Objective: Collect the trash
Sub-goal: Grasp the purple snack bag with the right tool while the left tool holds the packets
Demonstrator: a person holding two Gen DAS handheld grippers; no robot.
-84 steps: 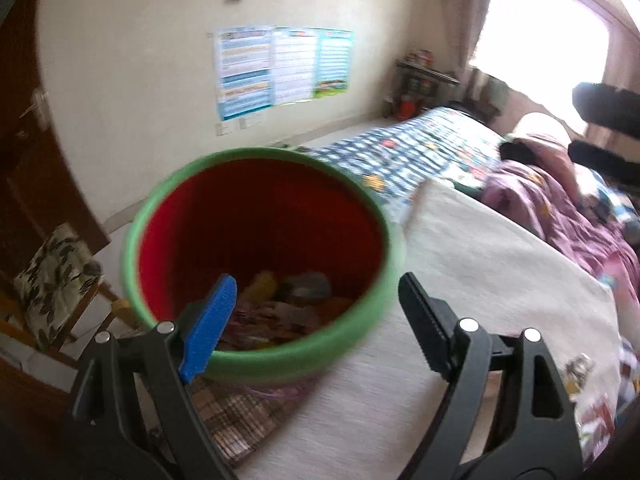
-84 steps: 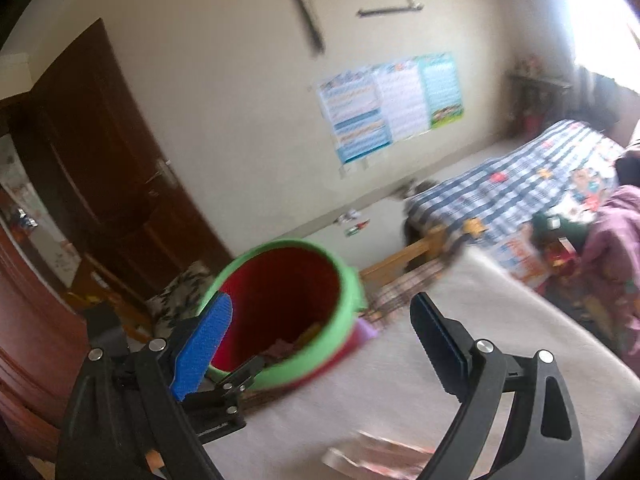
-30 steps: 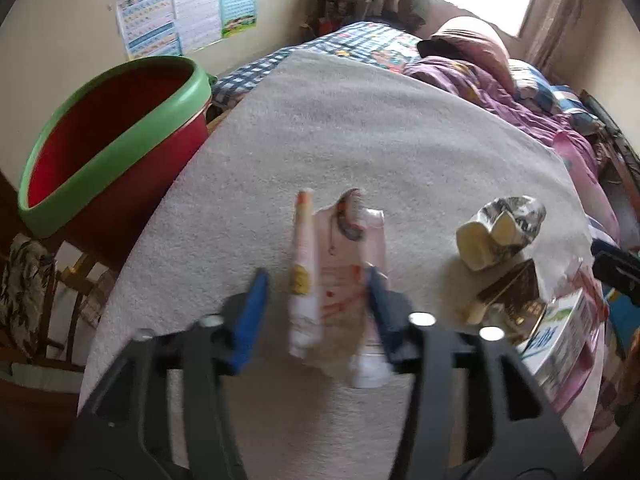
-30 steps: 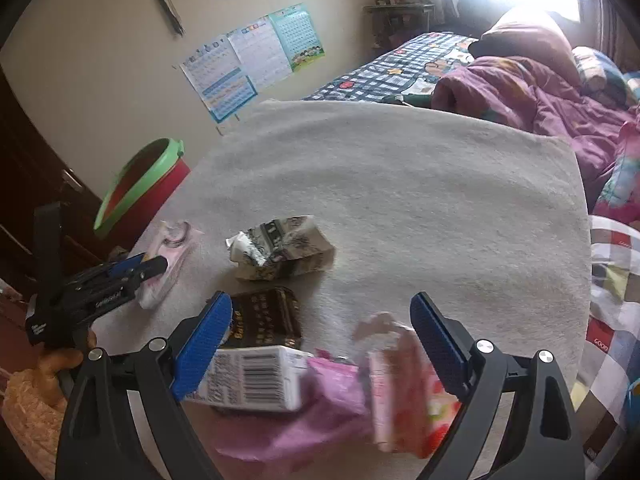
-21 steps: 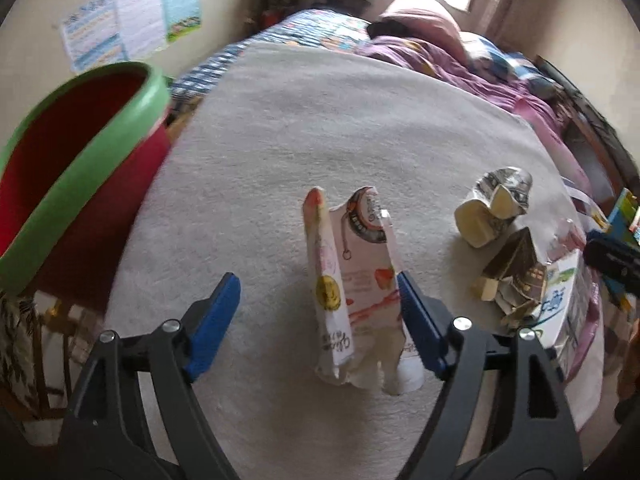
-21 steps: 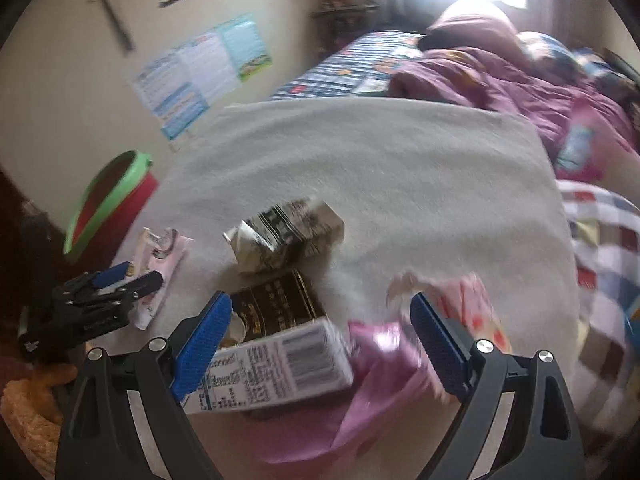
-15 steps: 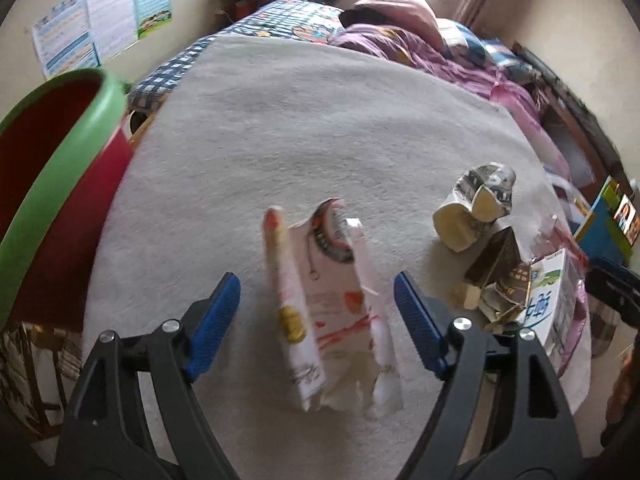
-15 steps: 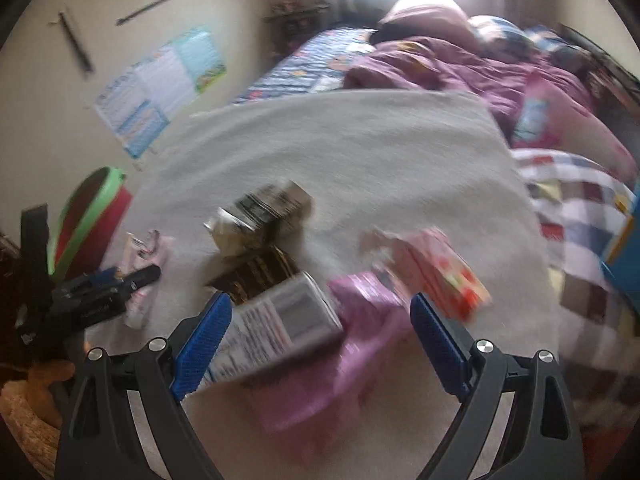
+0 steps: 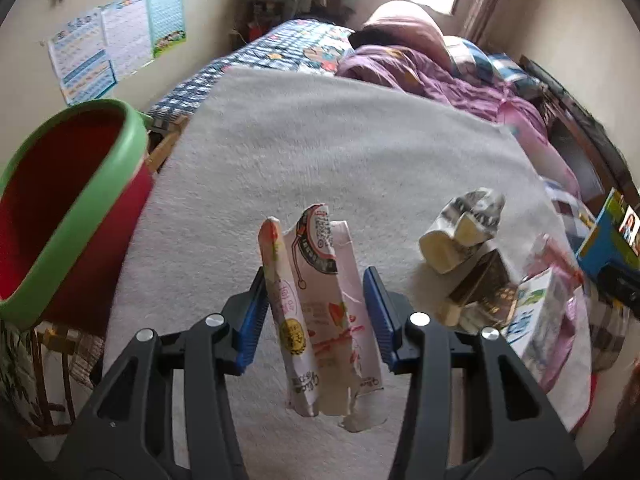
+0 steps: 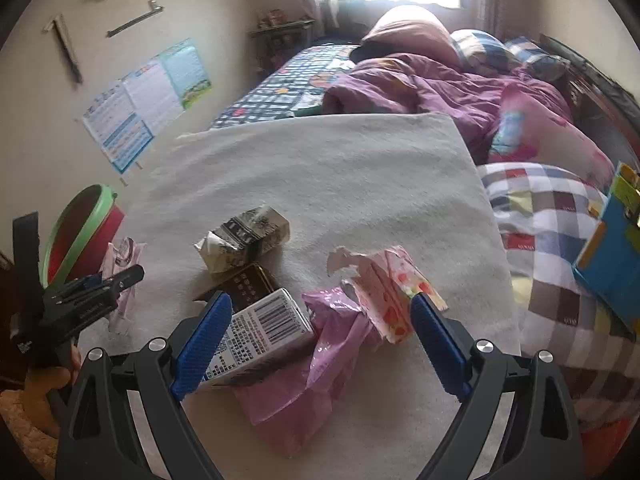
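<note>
- The left gripper (image 9: 316, 312) pointed down at a flattened pink carton (image 9: 320, 312) on the white blanket (image 9: 320, 152).
- Its blue fingers (image 9: 251, 322) stood on both sides of the pink carton and were closing in on it. The left pad looked right against the carton's edge. I could not tell if the right pad touched it yet.
- The carton was torn at its near end and lay long-ways, pointing to 12 o'clock from the gripper.
- A red bin with a green rim (image 9: 68, 200) stood off the blanket's edge at about 9 o'clock from that carton. Its mouth was open and tipped toward the room.
- At about 3 o'clock from the pink carton lay more trash: a crushed silver carton (image 9: 464, 224), and a dark brown carton (image 9: 484, 284) just under it.
- The right gripper (image 10: 320, 340) hung over the other pile with its fingers spread wide and nothing pinched in them.
- Between those wide fingers lay a white carton with a barcode (image 10: 264, 332), partly on a pink plastic bag (image 10: 316, 368).
- A torn carton with strawberries (image 10: 388, 284) lay at about 1 o'clock from the bag, touching it.
- A purple quilt (image 10: 432, 80) was bunched up at the far end of the bed, at 12 o'clock.
</note>
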